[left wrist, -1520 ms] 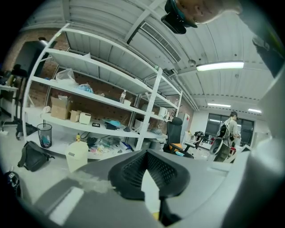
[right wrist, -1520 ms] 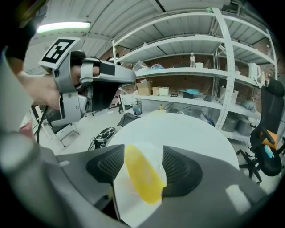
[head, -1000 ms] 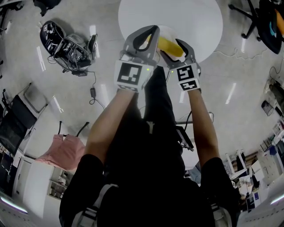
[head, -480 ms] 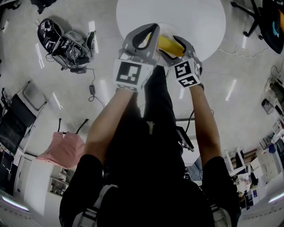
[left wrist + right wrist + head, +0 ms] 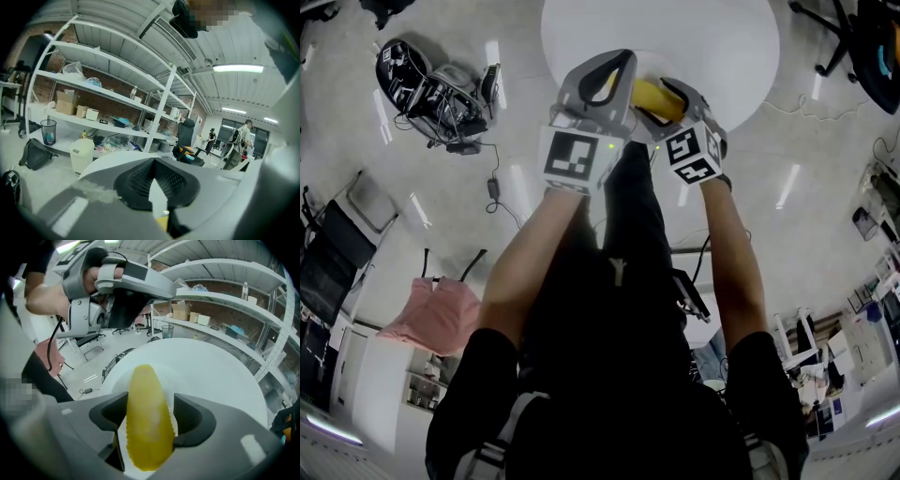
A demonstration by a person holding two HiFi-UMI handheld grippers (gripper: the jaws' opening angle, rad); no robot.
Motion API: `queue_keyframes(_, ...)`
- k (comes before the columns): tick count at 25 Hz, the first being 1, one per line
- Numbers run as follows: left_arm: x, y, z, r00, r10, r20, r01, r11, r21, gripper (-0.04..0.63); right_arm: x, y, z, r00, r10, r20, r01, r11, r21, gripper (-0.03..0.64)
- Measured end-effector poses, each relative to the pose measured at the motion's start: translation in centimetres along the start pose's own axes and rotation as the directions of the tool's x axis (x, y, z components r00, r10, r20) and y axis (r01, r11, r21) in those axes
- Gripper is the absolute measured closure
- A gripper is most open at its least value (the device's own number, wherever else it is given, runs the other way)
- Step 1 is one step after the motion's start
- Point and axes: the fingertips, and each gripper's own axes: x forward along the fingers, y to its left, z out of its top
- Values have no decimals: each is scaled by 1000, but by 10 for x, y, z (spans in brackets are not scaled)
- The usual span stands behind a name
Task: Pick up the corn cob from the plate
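A yellow corn cob (image 5: 146, 423) lies on a white plate with a scalloped rim (image 5: 121, 439) at the near edge of a round white table (image 5: 675, 33). My right gripper (image 5: 150, 420) points steeply down and straddles the cob. Its jaws are closing, with the dark pads (image 5: 192, 420) right at the cob's two sides and the cob still lying on the plate. In the head view the cob (image 5: 656, 97) shows between the two grippers, with the right gripper (image 5: 667, 98) over it. My left gripper (image 5: 623, 61) hovers just left of the cob, its fingertips together and nothing in them.
A black bag with cables (image 5: 431, 89) lies on the floor to the left of the table, and an office chair (image 5: 862, 47) stands at the far right. Beyond the table are white shelves (image 5: 108, 98) and a pale bin (image 5: 82, 152).
My right gripper has sunk a little around the cob and rolled slightly. The left gripper has stayed where it was.
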Motion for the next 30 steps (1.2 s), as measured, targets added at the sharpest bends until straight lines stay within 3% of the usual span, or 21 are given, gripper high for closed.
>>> queue_keyframes(6, -1, 3, 0, 1000, 7, 0, -7, 1000, -10, 595, 2, 3, 1, 1000, 6, 3, -6, 1000, -24, 313)
queue_keyframes(9, -1, 4, -5, 1000, 0, -10, 0, 1000, 30, 595, 1, 3, 1, 1000, 11, 10, -10, 999, -31, 321)
queue_keyframes(14, 0, 4, 3, 1000, 20, 2, -20, 1000, -18, 595, 1, 0, 2, 1000, 8, 20, -8, 1000, -24, 334)
queue_keyframes(30, -11, 8, -1, 999, 34, -2, -34, 999, -20, 595, -12, -14, 5, 995, -68, 77, 61, 994, 86, 350)
